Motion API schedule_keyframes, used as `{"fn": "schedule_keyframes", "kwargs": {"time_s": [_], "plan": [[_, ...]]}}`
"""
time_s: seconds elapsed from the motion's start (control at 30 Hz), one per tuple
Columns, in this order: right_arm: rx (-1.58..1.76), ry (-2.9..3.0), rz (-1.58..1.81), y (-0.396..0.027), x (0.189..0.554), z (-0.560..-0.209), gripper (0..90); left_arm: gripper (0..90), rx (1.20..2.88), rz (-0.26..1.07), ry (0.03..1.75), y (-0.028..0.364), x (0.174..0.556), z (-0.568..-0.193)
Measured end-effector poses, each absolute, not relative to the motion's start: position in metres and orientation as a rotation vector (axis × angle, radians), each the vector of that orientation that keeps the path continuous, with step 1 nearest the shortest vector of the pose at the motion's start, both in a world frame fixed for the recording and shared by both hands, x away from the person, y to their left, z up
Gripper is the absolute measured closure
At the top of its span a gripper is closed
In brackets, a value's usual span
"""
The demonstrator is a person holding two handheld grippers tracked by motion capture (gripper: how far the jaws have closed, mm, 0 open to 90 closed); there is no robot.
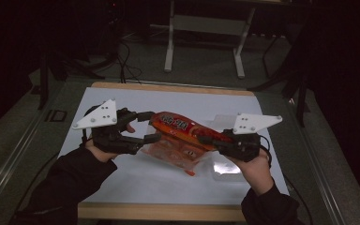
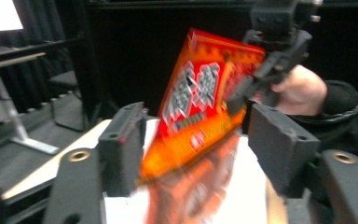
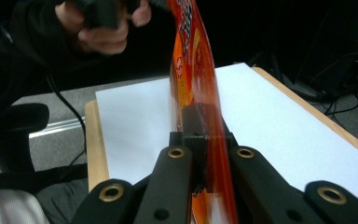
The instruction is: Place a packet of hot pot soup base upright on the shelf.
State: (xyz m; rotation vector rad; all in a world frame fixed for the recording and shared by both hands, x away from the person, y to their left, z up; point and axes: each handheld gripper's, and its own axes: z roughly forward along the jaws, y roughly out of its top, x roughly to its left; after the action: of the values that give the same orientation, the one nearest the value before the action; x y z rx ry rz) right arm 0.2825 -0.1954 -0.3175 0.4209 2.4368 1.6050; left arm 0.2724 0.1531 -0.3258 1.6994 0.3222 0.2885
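An orange-red snack bag (image 1: 183, 129) with white print hangs above the white sheet (image 1: 136, 178), stretched between both grippers. My right gripper (image 1: 215, 139) is shut on its right end; in the right gripper view the jaws (image 3: 200, 122) pinch the bag's thin edge (image 3: 193, 56). My left gripper (image 1: 149, 126) stands open around the bag's left end, one jaw on each side. In the left gripper view the bag (image 2: 200, 107) sits between the two pads (image 2: 126, 140) without either pressing it, and the right gripper (image 2: 242, 91) holds the far end.
The white sheet covers a wooden board (image 1: 159, 212) with grey floor around it. A shiny clear patch (image 1: 226, 166) lies on the sheet under the right hand. Metal table legs (image 1: 169, 47) and cables (image 1: 126, 65) stand behind the board in the dark.
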Motion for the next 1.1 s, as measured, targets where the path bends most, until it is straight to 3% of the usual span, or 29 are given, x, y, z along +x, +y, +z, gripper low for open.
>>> {"fn": "schedule_keyframes", "kwargs": {"time_s": [0.1,0.17,0.2,0.27,0.5,1.1], "plan": [[0.436,2.412,1.620,-0.201,0.282,-0.310,90.0,19.4,1.677,0.254,0.376,0.156,0.271,-0.335],[0.450,2.397,1.627,-0.204,0.282,-0.307,90.0,16.7,1.680,0.243,0.373,0.156,0.271,-0.339],[0.466,2.378,1.642,-0.210,0.282,-0.302,90.0,9.0,1.673,0.249,0.395,0.157,0.271,-0.347],[0.482,2.354,1.650,-0.216,0.282,-0.296,90.0,2.4,1.661,0.248,0.421,0.159,0.270,-0.355],[0.564,2.245,1.663,-0.240,0.281,-0.277,90.0,2.4,1.641,0.353,0.467,0.166,0.263,-0.388],[0.818,2.051,1.556,-0.304,0.288,-0.274,90.0,2.9,1.707,0.325,0.554,0.186,0.250,-0.461]]}}
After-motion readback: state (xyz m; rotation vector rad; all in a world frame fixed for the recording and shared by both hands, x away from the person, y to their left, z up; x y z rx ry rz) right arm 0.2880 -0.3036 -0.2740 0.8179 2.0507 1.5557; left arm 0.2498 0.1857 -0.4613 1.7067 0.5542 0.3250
